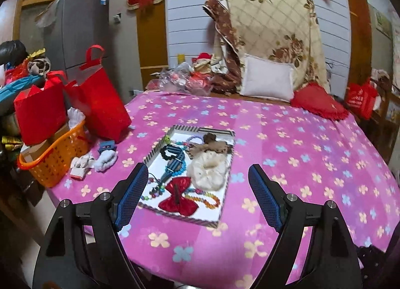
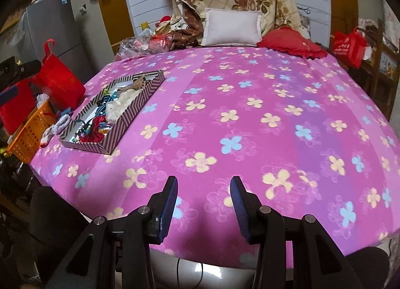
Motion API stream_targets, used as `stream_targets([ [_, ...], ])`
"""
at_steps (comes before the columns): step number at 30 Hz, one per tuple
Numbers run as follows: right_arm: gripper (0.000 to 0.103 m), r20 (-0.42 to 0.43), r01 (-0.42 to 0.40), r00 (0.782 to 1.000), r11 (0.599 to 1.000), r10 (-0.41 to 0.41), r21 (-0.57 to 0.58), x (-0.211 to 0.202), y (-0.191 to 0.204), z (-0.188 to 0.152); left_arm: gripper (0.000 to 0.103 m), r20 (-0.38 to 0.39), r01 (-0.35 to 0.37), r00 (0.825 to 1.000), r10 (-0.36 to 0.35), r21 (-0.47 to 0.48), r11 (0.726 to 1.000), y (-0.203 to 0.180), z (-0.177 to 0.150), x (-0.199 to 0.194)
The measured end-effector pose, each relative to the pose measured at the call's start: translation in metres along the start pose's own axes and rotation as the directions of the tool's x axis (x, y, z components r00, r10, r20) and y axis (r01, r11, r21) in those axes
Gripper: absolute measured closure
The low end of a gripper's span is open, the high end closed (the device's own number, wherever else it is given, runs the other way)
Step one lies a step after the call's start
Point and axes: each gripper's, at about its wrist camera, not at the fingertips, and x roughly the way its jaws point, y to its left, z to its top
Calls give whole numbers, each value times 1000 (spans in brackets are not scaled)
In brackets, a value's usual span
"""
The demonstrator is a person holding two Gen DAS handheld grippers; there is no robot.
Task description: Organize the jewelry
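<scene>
A cluttered room is shown, with a grey refrigerator [image 1: 82, 29] at the far left, white slatted panelling on the far wall and red hangings above it. The surface [image 1: 300, 154] is covered with a pink cloth printed with yellow and blue flowers. At its far edge a white cushion [image 1: 267, 80] and a red cushion [image 1: 318, 103] are seen, and behind them something is draped with a cream floral blanket [image 1: 272, 21]. A heap of clear plastic and red items is piled to the left of the white cushion.

At the left edge of the surface two red bags [image 1: 100, 99] are stood, with an orange basket [image 1: 53, 161] just beside them and a few small white fabric pieces [image 1: 106, 160] lying near the basket. Another red bag [image 2: 348, 46] is seen off the far right corner.

The striped tray [image 1: 226, 136] is placed on the left half of the surface. Inside it are laid a red bow [image 1: 178, 200], a cream scrunchie [image 1: 211, 170], a black scrunchie [image 1: 168, 152], a blue striped bow [image 1: 175, 161], a brown hair piece [image 1: 212, 143] and strings of coloured beads [image 1: 210, 200], all crowded together and partly overlapping.

The left gripper [image 1: 198, 184] is held above the near end of the tray with its jaws spread wide and nothing between them. The right gripper [image 2: 203, 189] is held over the bare cloth at the near edge, well apart from the tray, its jaws partly parted and empty. No hand is visible in either view.
</scene>
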Motion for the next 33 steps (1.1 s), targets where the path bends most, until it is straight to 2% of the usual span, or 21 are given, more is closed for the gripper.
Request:
stream_targets([
  [4, 61, -12, 12, 1000, 1000, -12, -6, -3, 4, -6, 20, -48, 56, 997, -56, -1, 998, -1, -8, -2],
  [10, 61, -22, 30, 999, 998, -31, -55, -4, 23, -6, 20, -91, 61, 994, -60, 10, 998, 8, -26, -2],
  [14, 61, -17, 45, 999, 996, -46, -71, -6, 36, -6, 20, -132, 47, 990, -49, -14, 999, 25, -40, 2],
  [19, 59, -6, 55, 998, 995, -56, -86, -4, 45, -9, 20, -165, -11, 986, 9, -9, 1000, 43, -62, 5],
  [22, 53, -15, 60, 998, 993, -62, -98, 0, 48, -10, 20, -198, -22, 980, 22, 3, 1000, 43, -74, 12],
  [24, 39, -5, 66, 998, 993, -67, -93, -2, 48, -11, 20, -225, -15, 974, 17, 8, 1000, 40, -79, 17],
  [26, 35, 24, 85, 996, 993, -83, -77, -7, 45, -10, 20, -233, 1, 973, 3, 19, 1000, 35, -81, 17],
  [33, 34, 51, 109, 993, 994, -107, -30, -12, 34, -7, 20, -226, 29, 974, -13, 71, 997, 16, -86, 11],
])
